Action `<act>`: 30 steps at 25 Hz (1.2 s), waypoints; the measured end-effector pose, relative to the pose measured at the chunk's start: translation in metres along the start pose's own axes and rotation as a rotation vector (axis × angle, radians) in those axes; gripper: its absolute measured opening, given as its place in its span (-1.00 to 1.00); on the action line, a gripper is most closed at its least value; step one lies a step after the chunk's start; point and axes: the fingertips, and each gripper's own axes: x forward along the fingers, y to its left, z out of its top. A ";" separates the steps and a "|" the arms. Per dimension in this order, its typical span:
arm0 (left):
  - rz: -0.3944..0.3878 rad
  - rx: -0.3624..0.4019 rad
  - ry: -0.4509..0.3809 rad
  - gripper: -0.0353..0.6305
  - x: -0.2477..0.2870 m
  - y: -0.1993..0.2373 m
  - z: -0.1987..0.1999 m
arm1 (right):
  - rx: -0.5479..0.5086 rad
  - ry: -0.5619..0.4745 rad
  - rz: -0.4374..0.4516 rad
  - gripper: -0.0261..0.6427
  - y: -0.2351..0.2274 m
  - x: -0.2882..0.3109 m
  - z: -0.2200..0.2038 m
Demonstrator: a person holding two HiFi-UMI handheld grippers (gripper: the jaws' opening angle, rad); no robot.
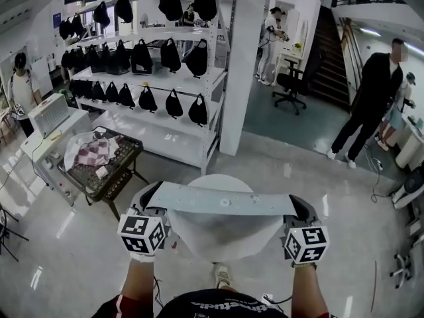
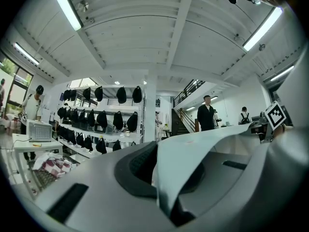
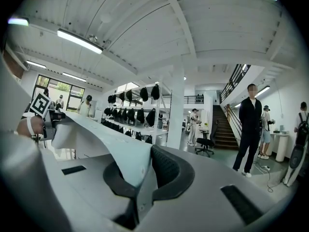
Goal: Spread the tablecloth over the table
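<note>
A pale grey tablecloth (image 1: 225,201) is stretched as a taut band between my two grippers, and the rest of it hangs down in front of me. Behind it shows the far rim of the round white table (image 1: 222,177). My left gripper (image 1: 156,203) is shut on the cloth's left end, and my right gripper (image 1: 298,207) is shut on the right end. In the left gripper view the cloth (image 2: 193,149) runs out of the left gripper (image 2: 157,166) toward the other hand. In the right gripper view the cloth (image 3: 111,146) leaves the right gripper (image 3: 145,170) the same way, leftward.
A white shelf rack (image 1: 165,65) hung with black bags stands beyond the table, beside a white column (image 1: 242,65). A low cart (image 1: 99,161) with checked cloth sits at left. A person in black (image 1: 371,98) stands at right, near an office chair (image 1: 295,81) and stairs.
</note>
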 end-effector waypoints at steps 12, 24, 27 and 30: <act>0.029 0.042 0.033 -0.83 0.064 0.015 0.000 | 0.027 -0.038 0.021 -0.82 -0.031 0.074 0.009; 0.052 0.065 0.031 -0.83 0.142 0.028 0.017 | 0.047 -0.061 0.043 -0.81 -0.069 0.149 0.027; 0.059 0.081 0.038 -0.83 0.159 0.029 0.020 | 0.061 -0.065 0.046 -0.81 -0.079 0.166 0.031; 0.069 0.078 0.040 -0.83 0.175 0.033 0.021 | 0.068 -0.066 0.052 -0.81 -0.086 0.182 0.033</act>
